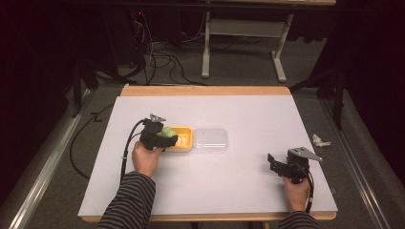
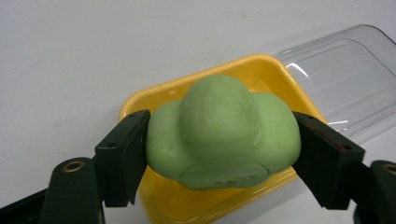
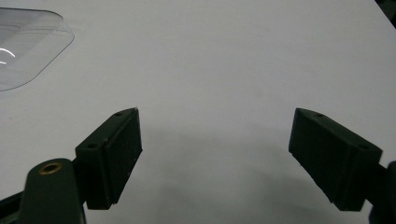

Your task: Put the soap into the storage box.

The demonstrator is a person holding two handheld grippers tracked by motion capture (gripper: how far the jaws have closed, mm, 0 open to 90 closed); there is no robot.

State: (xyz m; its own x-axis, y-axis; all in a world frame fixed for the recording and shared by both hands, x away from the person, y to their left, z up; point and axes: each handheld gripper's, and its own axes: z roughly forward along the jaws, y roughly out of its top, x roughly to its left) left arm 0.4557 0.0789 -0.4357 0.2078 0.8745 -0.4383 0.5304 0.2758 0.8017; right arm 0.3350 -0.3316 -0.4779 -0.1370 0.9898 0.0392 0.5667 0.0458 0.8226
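This looks like a lab or test room set up for recording, not a home. A plain table [image 1: 205, 90] with a light wooden edge carries a white sheet as its work surface, and it stands on grey carpet [image 1: 239, 67]. Behind it, loose black cables [image 1: 162, 59] trail across the floor toward dark equipment at the back, where a small red light [image 1: 139, 13] glows. The grey metal legs of another bench [image 1: 282, 52] stand farther off. Metal rails [image 1: 45, 167] run along the floor on both sides of the table, and black stands [image 1: 339, 90] rise near its corners. The surroundings are dark, with light falling mainly on the table.
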